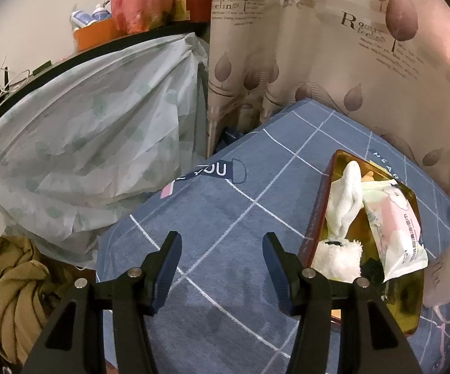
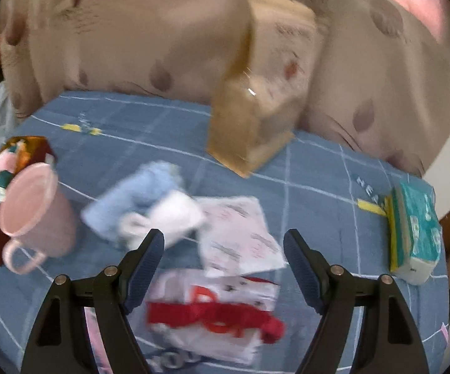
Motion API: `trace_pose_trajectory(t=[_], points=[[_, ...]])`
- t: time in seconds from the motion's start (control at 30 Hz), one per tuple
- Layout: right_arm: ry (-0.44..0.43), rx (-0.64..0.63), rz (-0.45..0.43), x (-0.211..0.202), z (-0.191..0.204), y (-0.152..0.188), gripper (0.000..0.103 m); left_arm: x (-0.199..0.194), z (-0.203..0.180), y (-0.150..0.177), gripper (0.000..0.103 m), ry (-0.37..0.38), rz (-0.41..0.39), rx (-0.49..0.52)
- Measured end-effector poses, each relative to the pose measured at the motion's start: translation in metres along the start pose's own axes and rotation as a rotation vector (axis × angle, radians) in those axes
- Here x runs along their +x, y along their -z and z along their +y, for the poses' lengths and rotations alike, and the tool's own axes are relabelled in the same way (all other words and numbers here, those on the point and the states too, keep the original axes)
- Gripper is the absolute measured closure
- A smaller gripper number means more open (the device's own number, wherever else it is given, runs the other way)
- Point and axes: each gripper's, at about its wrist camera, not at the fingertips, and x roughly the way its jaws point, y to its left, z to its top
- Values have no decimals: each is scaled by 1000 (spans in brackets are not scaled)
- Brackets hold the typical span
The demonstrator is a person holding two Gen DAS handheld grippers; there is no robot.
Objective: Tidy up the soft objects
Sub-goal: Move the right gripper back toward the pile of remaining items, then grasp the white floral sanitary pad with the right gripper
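Matt woven cloth covers the bed [image 1: 225, 218]. The tray [image 1: 408, 305] gleams like glossy metal, the towel [image 1: 348, 205] is fluffy, the wipes pack [image 1: 393, 227] shiny plastic, the blurred box [image 2: 256, 118] perhaps cardboard.

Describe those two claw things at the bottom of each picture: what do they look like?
Both match. The left gripper and right gripper each have two matte black angular arms with triangular cut-outs, silver round pins at the joints, and dark blue ribbed pads on the fingertips. No cables, markings or sleeves show.

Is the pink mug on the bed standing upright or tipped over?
Upright. In the right wrist view the pink mug stands on the blue bedspread, round rim facing up, handle low at its side.
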Motion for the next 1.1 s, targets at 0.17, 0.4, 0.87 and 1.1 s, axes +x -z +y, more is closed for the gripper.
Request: trace_pose_trajectory(t=[0.17,0.4,0.87,1.1], points=[[1,4,37,28,-18,9,27,-12,-15,3,48,16,-23,57],[-28,-4,75,65,-19,7,27,-46,-76,21,46,143,-77,275],[-159,30,75,96,-27,1,59,-100,-242,74,46,480,-75,641],[-107,50,61,83,-46,12,78,-108,-312,101,46,606,-32,759]])
